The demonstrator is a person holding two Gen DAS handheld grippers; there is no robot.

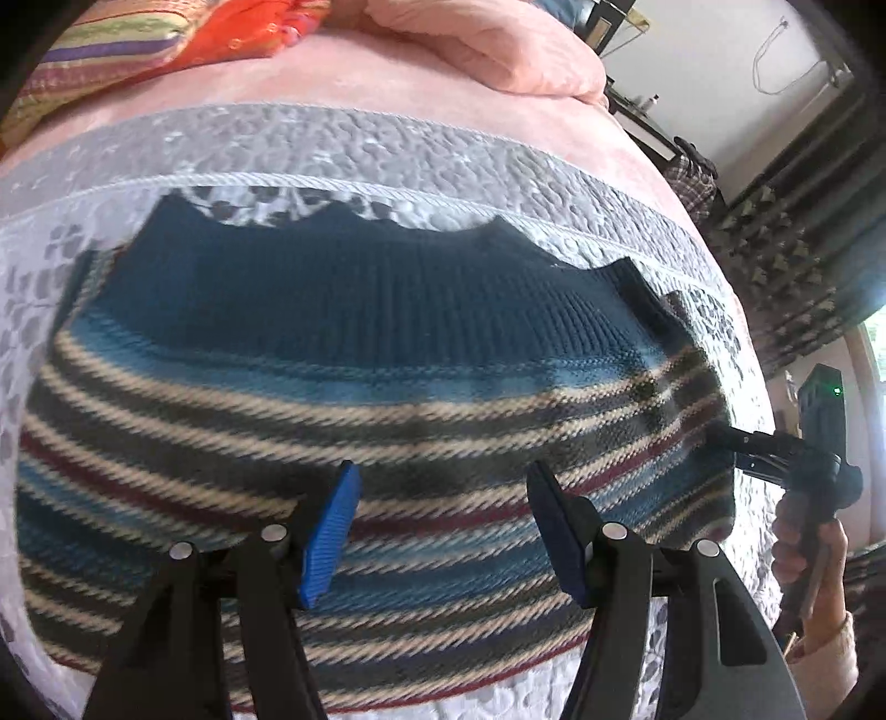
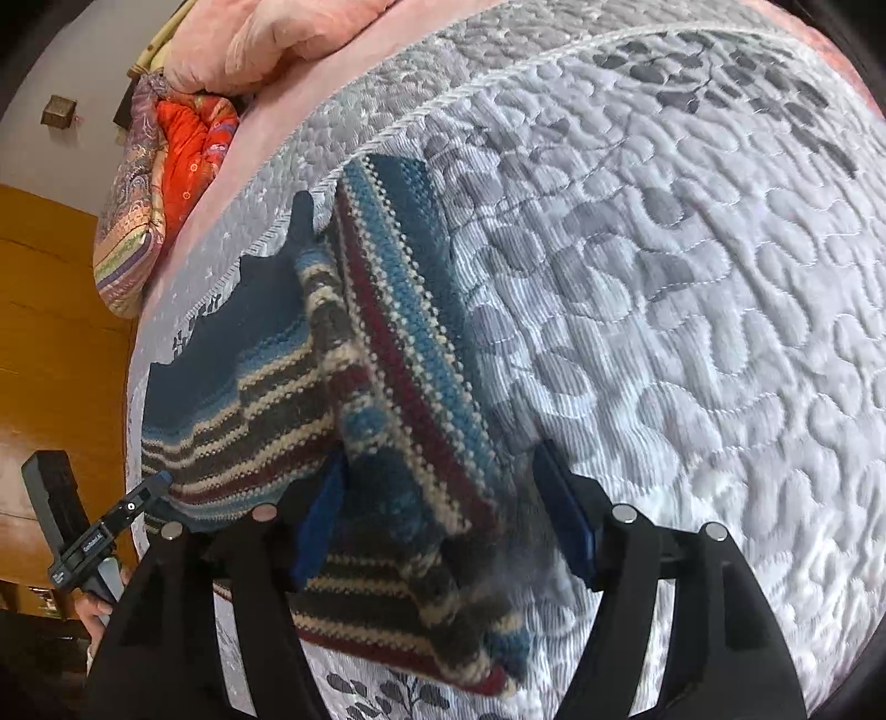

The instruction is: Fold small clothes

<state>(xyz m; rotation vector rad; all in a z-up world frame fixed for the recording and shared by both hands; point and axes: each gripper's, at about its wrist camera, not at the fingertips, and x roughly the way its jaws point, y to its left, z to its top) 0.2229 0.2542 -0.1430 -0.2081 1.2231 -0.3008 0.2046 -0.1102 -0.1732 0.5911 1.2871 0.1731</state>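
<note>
A small knit sweater with blue, cream, grey and maroon stripes and a dark blue ribbed hem lies flat on the quilted bedspread. My left gripper hovers open over its striped middle, with nothing between the blue pads. In the right wrist view a striped sleeve is folded over the sweater body and runs between the wide-apart fingers of my right gripper, which is open. The right gripper also shows at the sweater's right edge, and the left gripper at its left edge.
A pink blanket and a striped orange cushion lie at the far side of the bed. A hand holds the right gripper's handle. Wooden furniture stands left of the bed. Bare grey quilt spreads to the right.
</note>
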